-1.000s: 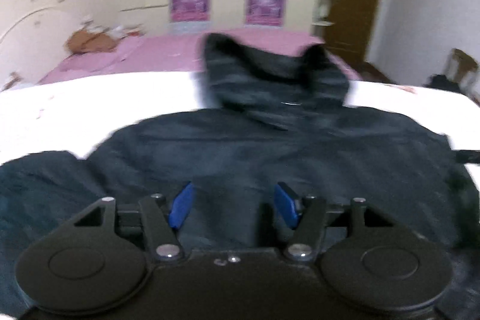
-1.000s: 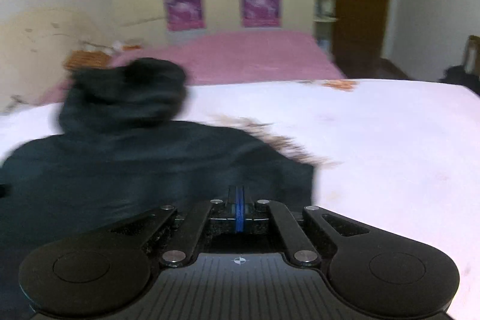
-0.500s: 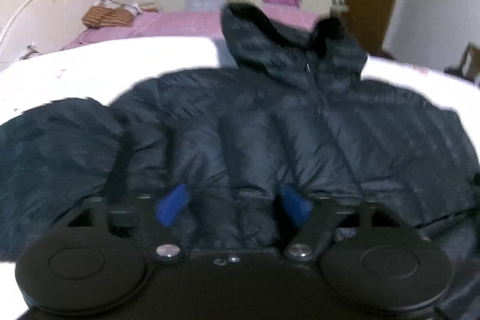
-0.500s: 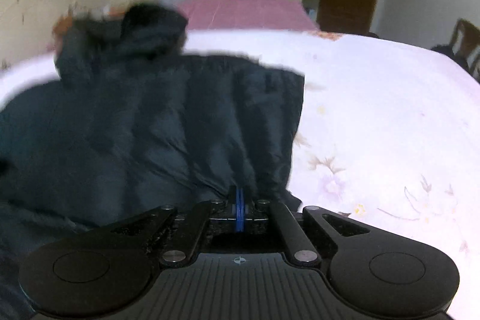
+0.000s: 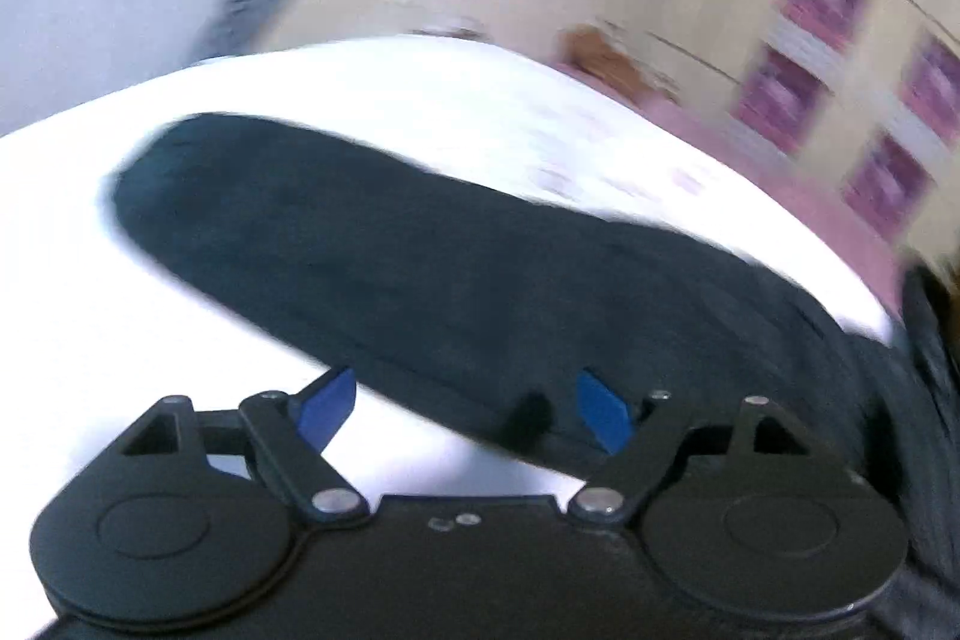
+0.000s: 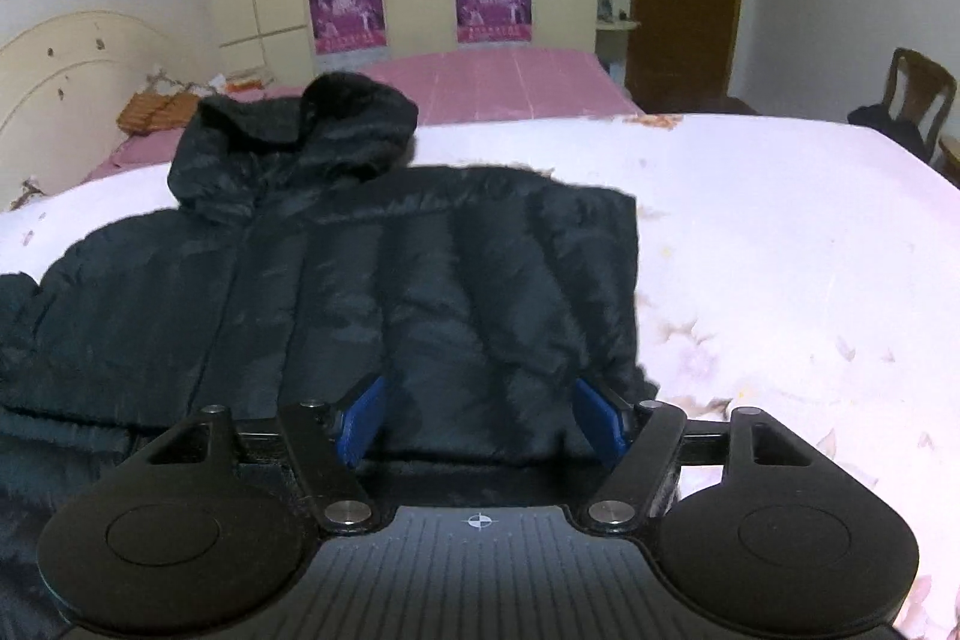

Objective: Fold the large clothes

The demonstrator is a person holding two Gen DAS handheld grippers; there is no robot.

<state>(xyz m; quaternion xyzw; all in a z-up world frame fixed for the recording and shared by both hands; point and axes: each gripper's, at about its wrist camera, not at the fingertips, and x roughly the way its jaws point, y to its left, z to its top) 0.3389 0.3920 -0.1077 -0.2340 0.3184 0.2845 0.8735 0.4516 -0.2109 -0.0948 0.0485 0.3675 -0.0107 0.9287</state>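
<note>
Black hooded jacket point(image 6: 372, 280) lying flat on white bedspread point(image 6: 780, 250), both grippers unclenched.

Left wrist view, blurred: left gripper point(image 5: 462, 409) hangs over the jacket's outstretched sleeve point(image 5: 336, 220); jaws closing, pads pressing on nothing. Right wrist view: right gripper point(image 6: 486, 421) sits at the jacket's folded right side; jaws opening, fabric between the pads, released.

Bare bedsheet point(image 6: 780, 250) right of jacket point(image 6: 420, 280); chair point(image 6: 918, 94) beyond far-right edge.
</note>
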